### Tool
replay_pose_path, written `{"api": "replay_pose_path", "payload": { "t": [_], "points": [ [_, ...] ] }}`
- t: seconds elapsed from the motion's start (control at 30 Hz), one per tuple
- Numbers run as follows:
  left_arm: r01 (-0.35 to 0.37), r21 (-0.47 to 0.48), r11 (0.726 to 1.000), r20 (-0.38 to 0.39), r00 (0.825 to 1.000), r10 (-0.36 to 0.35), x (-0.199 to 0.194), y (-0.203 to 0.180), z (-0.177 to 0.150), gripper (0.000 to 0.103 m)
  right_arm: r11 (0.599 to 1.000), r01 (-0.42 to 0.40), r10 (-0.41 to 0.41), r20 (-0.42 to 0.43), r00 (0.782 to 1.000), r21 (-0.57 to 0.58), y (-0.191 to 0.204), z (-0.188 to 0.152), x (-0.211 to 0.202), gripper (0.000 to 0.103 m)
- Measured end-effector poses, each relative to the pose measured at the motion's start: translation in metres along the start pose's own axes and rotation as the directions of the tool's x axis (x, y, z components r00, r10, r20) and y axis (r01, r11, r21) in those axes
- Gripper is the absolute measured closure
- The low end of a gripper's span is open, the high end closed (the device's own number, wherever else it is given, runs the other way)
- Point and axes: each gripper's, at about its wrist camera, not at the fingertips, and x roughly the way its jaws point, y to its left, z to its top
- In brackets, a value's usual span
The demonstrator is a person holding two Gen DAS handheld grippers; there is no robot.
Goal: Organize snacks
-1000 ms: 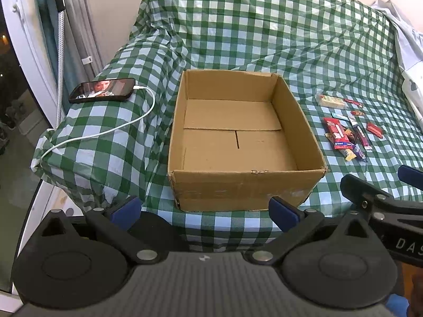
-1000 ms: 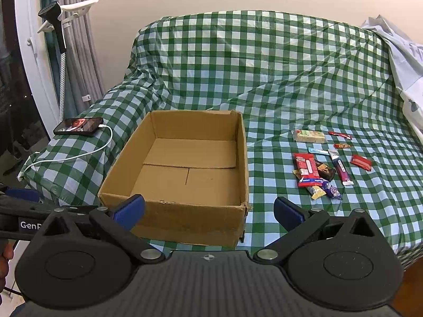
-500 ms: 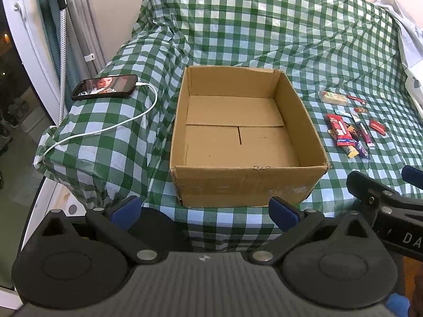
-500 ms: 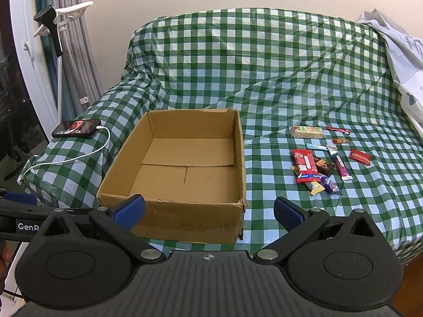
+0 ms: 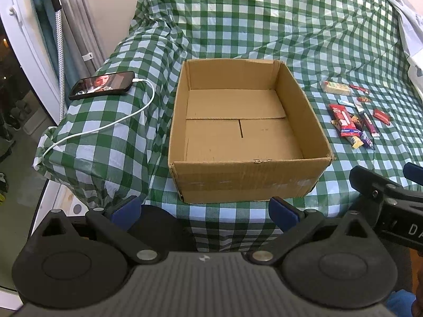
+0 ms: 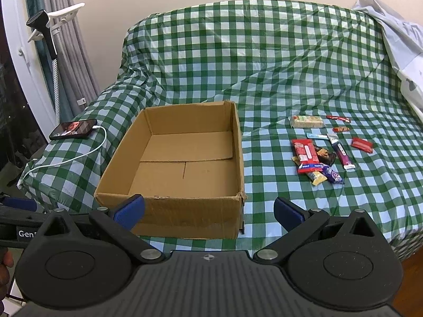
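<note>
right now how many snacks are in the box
0. The box is empty, its bare floor showing in both views. All snacks lie on the checked cloth to its right.

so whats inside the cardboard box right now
Nothing: the cardboard box shows only its bare floor flaps. The snacks lie on the checked cloth to its right. The near wall hides a thin strip of floor.
</note>
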Motion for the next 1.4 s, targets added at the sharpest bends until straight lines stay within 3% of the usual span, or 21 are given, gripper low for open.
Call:
{"api": "replay_pose_path", "payload": {
  "t": [0.37,0.6,0.8,0.97,1.17,1.4],
  "points": [
    [-0.011,0.018,1.000,-0.030,1.000,0.011,0.012,-0.013,0.011,0.000,0.998,-0.036,0.037,-0.011,0.999,0.044,-0.017,-0.001,0.015,0.000],
    [-0.014,0.047,0.999,-0.057,0.998,0.017,0.024,-0.033,0.024,0.000,0.993,-0.012,0.014,-0.018,1.000,0.117,-0.044,-0.004,0.030,0.000],
    [-0.002,0.090,0.996,-0.065,0.998,0.008,0.035,-0.063,0.044,0.000,0.978,0.066,-0.066,-0.003,0.998,0.197,-0.089,-0.003,0.041,0.000],
    [0.030,0.149,0.988,-0.059,0.998,-0.021,0.049,-0.105,0.067,0.000,0.942,0.174,-0.172,-0.032,0.985,0.286,-0.142,-0.008,0.051,0.000],
    [0.063,0.226,0.972,-0.060,0.997,-0.051,0.076,-0.168,0.102,0.000,0.870,0.320,-0.303,-0.105,0.947,0.375,-0.210,-0.016,0.074,0.000],
    [0.150,0.263,0.953,-0.084,0.988,-0.133,0.128,-0.259,0.162,0.000,0.842,0.397,-0.375,-0.134,0.917,0.364,-0.288,-0.014,0.117,0.000]
  ]
}}
